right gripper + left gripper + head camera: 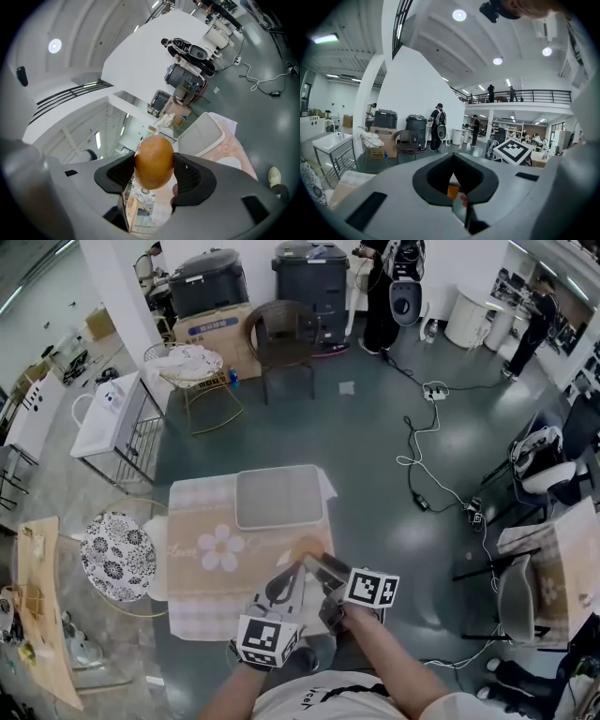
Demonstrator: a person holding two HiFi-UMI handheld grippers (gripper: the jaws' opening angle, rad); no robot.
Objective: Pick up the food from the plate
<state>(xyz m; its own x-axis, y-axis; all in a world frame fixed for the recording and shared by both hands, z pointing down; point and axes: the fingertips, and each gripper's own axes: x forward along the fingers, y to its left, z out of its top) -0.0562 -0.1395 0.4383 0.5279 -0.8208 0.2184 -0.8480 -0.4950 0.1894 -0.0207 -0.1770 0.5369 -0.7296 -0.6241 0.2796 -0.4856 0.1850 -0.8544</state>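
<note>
A table [197, 615] under a pale checked cloth is filling the middle of the head view. A white tray [278, 495] is sitting at the table's far edge, toward the right corner. In the right gripper view, a white shape on the cloth is probably the plate [230, 162], though only part of it is showing.

Both forearms are reaching in from the near edge, with the hands close together and the grippers pointing forward over the near right part of the table. The left gripper [457, 197] is sitting just beside the right one, its jaws drawn together on nothing. The right gripper [153, 174] is clamping the food [153, 161], a smooth, round, orange-brown piece, above the near right corner and clear of the plate.

The food is looking light, and its glossy skin may be slippery. The jaws are pressing on its widest part from both sides, which seems the safest hold. A harder squeeze could dent or crack it.
</note>
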